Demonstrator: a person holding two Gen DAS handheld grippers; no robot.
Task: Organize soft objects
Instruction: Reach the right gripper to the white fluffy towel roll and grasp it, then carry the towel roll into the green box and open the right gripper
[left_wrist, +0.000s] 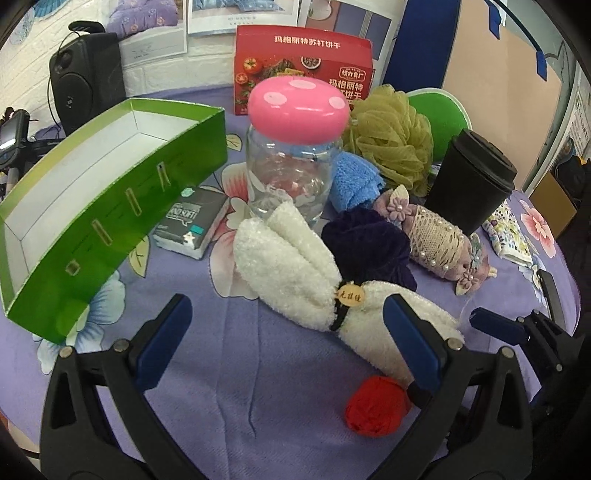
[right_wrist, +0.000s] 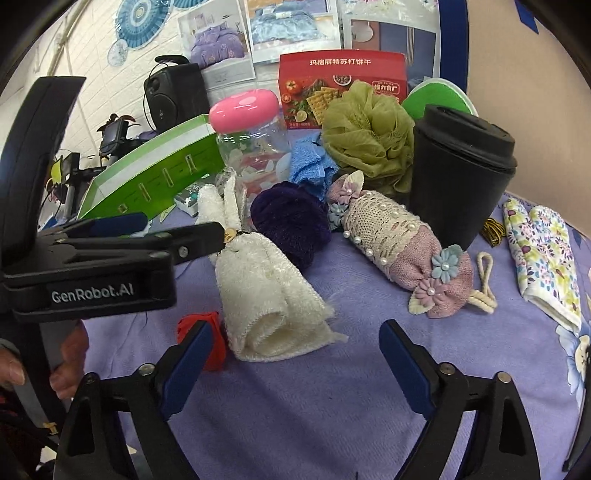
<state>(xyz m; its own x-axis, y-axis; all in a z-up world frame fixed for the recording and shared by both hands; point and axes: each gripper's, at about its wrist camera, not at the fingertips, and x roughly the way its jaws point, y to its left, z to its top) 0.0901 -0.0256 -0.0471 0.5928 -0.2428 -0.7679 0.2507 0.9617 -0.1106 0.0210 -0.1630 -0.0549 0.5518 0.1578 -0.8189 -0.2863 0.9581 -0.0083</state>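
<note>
A rolled white towel (left_wrist: 295, 266) tied with a black band lies on the purple cloth; in the right wrist view the white towel (right_wrist: 258, 288) lies just beyond my fingers. My left gripper (left_wrist: 288, 332) stands open, its right finger over the towel's near end and nothing pressed. Open too is my right gripper (right_wrist: 299, 350), with only bare cloth between its jaws. Beside the towel are a red yarn ball (left_wrist: 376, 406), a dark purple scrunchie (left_wrist: 365, 243) and a pink lace sachet (right_wrist: 399, 251). Behind them lie a blue towel (left_wrist: 354, 181) and a green bath pouf (left_wrist: 391, 136).
An empty green box (left_wrist: 110, 206) stands at the left, a tissue pack (left_wrist: 192, 225) beside it. A pink-lidded glass jar (left_wrist: 291, 162), a black cup (right_wrist: 458, 173) and a red cracker box (left_wrist: 303, 66) stand behind. A floral cloth (right_wrist: 543, 251) lies at the right.
</note>
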